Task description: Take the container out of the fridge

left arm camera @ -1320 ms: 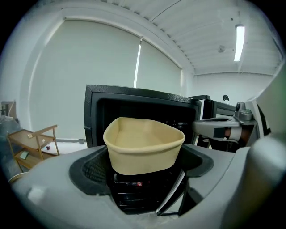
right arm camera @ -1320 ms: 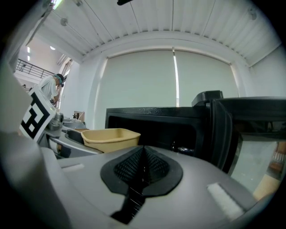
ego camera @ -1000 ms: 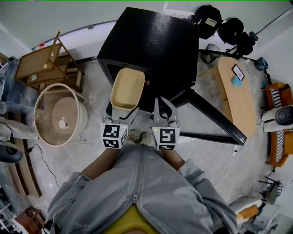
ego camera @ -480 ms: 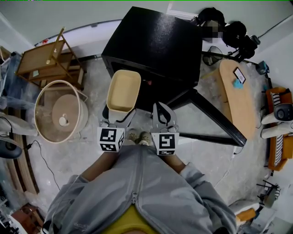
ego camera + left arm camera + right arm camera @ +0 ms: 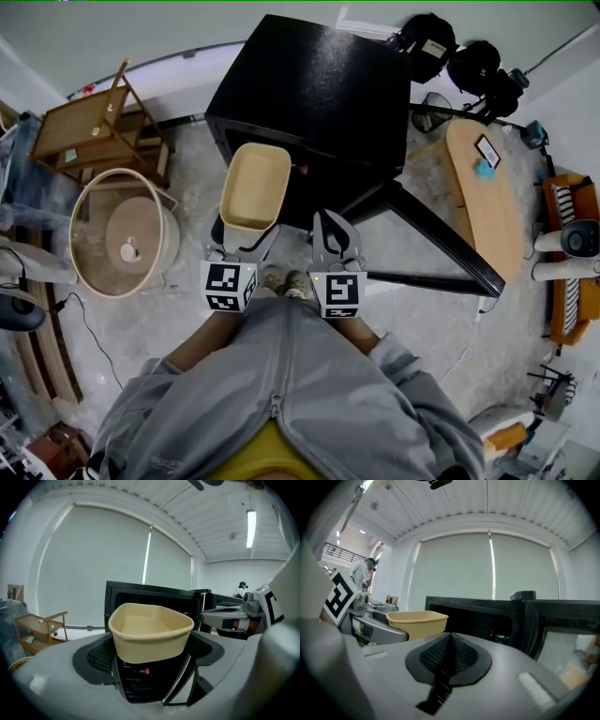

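My left gripper (image 5: 242, 236) is shut on the near end of a tan, empty container (image 5: 254, 186), holding it level in the air in front of the black fridge (image 5: 319, 89). In the left gripper view the container (image 5: 151, 632) sits between the two jaws, with the fridge's open front (image 5: 154, 597) behind it. My right gripper (image 5: 336, 242) hangs beside it to the right, shut with nothing in it. The fridge door (image 5: 431, 239) stands swung open to the right. In the right gripper view the container (image 5: 417, 622) shows at the left.
A round drum-like stand (image 5: 124, 234) and a wooden trolley (image 5: 94, 127) are on the left. A long wooden board (image 5: 486, 192) lies at the right past the open door. The person's feet (image 5: 284, 279) stand below the grippers.
The container and both grippers have drawn back slightly from the fridge toward the person; the grip has not changed.
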